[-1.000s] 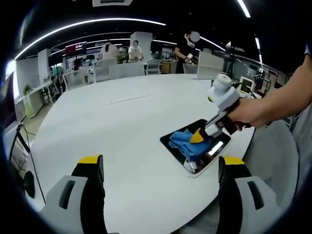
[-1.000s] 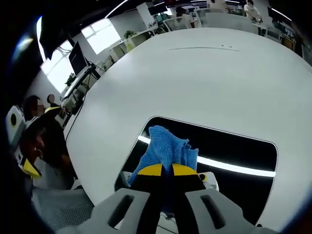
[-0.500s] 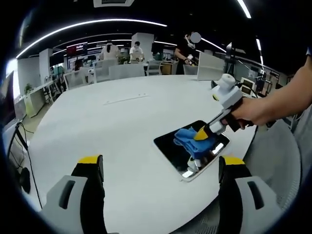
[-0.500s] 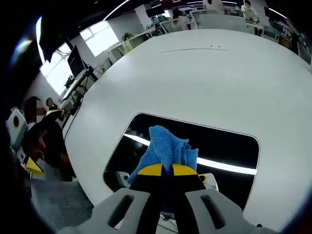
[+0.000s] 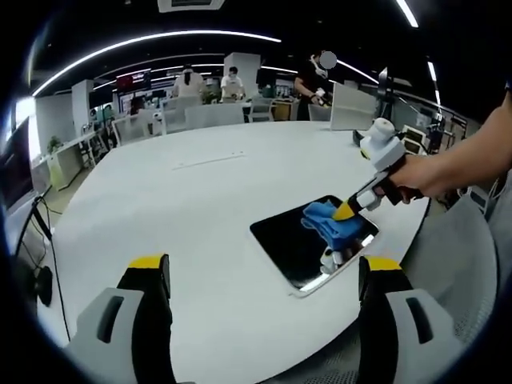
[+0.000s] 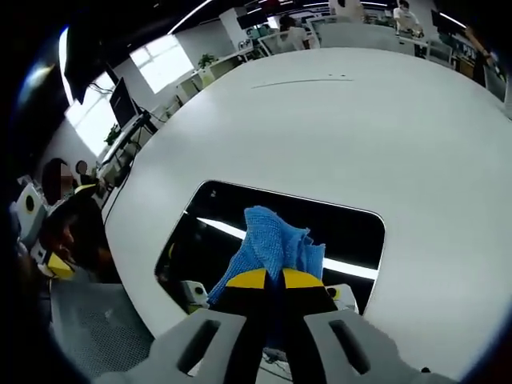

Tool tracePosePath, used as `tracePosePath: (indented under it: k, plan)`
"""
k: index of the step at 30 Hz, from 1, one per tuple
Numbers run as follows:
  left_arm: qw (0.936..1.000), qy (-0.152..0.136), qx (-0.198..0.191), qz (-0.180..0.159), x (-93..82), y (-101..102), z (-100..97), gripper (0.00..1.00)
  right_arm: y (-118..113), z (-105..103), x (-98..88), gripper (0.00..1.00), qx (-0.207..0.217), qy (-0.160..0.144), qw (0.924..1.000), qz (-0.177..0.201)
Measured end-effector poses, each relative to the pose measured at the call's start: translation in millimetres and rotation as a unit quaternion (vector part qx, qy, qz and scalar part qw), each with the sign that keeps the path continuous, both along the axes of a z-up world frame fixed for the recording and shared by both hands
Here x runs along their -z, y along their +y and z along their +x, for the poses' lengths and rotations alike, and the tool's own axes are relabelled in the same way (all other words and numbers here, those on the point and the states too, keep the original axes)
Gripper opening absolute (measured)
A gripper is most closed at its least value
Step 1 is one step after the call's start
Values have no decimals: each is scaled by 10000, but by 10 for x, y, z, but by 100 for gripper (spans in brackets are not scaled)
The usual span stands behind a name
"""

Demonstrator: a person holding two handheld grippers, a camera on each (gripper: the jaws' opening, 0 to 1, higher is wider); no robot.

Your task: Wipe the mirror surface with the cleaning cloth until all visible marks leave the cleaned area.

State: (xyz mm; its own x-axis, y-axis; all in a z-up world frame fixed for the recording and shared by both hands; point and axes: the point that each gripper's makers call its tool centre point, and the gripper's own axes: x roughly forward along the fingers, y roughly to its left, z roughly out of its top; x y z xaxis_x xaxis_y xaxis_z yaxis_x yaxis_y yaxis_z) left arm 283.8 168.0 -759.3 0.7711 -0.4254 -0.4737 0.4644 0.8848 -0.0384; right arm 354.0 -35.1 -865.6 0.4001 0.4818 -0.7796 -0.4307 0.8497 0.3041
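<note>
Blue cloth [image 6: 272, 244], pinched in the closed right tool [image 6: 267, 280], hides part of the mirror [image 6: 216, 232].

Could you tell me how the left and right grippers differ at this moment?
The left gripper is open and holds nothing; the right gripper is shut on the blue cloth. The left hangs apart from the mirror; the right presses the cloth on it. Both have yellow-tipped jaws.
</note>
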Motion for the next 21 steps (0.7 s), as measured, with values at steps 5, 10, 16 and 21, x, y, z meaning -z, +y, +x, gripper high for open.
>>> tracePosePath:
  k: [5, 10, 16, 21]
  plan:
    - [9999, -26, -96, 68, 0, -9, -52, 97, -101, 21, -3, 0, 37, 48, 10000, 60]
    - [9998, -28, -198, 90, 0, 4, -44, 97, -166, 12, -4, 0, 33, 42, 10000, 47]
    - [9995, -98, -285, 86, -44, 11, 33, 97, -281, 15, 1, 0, 44, 58, 10000, -41]
    - [9996, -117, -228, 92, -56, -18, 40, 97, -354, 11, -7, 0, 119, 44, 9999, -95]
